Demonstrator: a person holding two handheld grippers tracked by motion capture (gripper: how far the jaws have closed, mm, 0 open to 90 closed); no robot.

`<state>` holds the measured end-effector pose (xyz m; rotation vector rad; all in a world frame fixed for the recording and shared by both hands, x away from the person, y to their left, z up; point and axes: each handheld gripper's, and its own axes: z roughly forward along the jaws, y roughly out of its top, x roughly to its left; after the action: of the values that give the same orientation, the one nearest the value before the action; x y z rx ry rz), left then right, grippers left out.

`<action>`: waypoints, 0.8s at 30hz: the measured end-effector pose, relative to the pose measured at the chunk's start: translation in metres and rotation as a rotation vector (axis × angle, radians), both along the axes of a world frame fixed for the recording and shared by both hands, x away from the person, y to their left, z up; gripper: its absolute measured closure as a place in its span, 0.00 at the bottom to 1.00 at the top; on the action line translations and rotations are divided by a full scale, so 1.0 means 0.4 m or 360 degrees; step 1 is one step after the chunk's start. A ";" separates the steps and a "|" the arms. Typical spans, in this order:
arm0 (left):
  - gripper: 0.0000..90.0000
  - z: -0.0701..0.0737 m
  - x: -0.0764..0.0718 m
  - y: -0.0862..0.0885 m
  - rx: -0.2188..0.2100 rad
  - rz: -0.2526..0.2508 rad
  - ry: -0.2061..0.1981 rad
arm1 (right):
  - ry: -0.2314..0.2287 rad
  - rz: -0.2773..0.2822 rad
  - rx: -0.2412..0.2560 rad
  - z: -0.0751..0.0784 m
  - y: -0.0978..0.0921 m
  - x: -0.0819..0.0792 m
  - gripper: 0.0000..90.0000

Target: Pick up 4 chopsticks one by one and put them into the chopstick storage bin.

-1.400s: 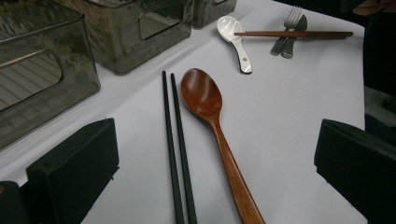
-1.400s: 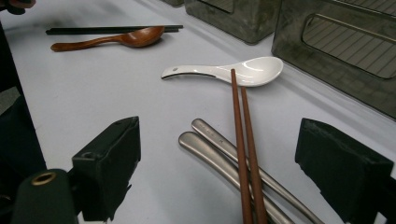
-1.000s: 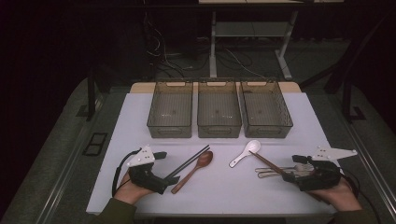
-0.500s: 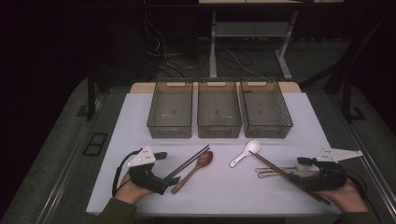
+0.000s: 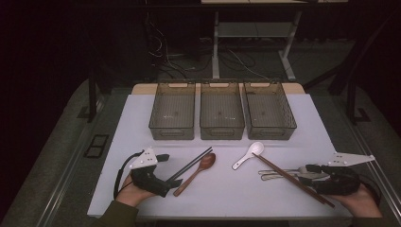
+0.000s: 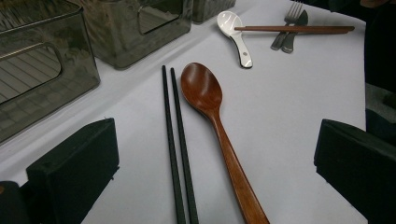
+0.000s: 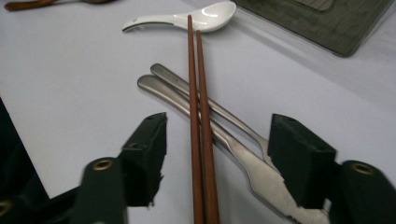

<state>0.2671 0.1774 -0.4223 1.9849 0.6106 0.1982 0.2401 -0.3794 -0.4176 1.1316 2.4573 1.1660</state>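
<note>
White table surface (image 5: 236, 198), dim surroundings, cables and a desk frame behind it. Three dark translucent bins (image 5: 221, 109) stand side by side along the far part of the table, each with nothing visible inside. Right gripper (image 5: 309, 173) rests low at the near right edge, held in a hand (image 5: 361, 201); in the right gripper view its jaws stand apart on either side of the brown chopsticks (image 7: 200, 135), clamping nothing. The brown chopsticks lie as a close pair, crossing over a metal fork (image 7: 210, 109) and a second metal utensil (image 7: 219, 144) beneath them; their far tips reach the bowl of the white ceramic spoon (image 7: 187, 19), contact there cannot be confirmed. The right jaw pad sits just over the broad end of the metal pieces. Left gripper (image 5: 169, 171) lies at the near left, held in a hand (image 5: 128, 194) with a green sleeve (image 5: 113, 217); the left gripper view shows its jaws wide apart and holding nothing. Between them on the table lie black chopsticks (image 6: 175, 149), parallel and just beside a brown wooden spoon (image 6: 215, 126), bowl pointing toward the bins. Both utensil groups sit near the front of the table, well apart from each other, with the white spoon between the groups.
</note>
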 end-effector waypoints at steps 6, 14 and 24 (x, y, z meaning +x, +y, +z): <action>0.00 0.000 0.000 0.000 0.0009 -0.0006 0.0003 | 0.0023 -0.0006 -0.0068 -0.005 -0.004 0.001 0.53; 0.00 0.000 0.000 -0.001 0.0012 -0.0008 0.0003 | 0.0057 0.0034 -0.0108 -0.007 0.001 0.004 0.68; 0.00 -0.001 0.000 -0.002 0.0014 -0.0014 0.0003 | 0.0094 0.0078 -0.0166 -0.019 0.006 0.008 0.83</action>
<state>0.2671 0.1766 -0.4227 1.9959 0.6032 0.1936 0.2431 -0.3771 -0.4251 1.0976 2.5713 1.0177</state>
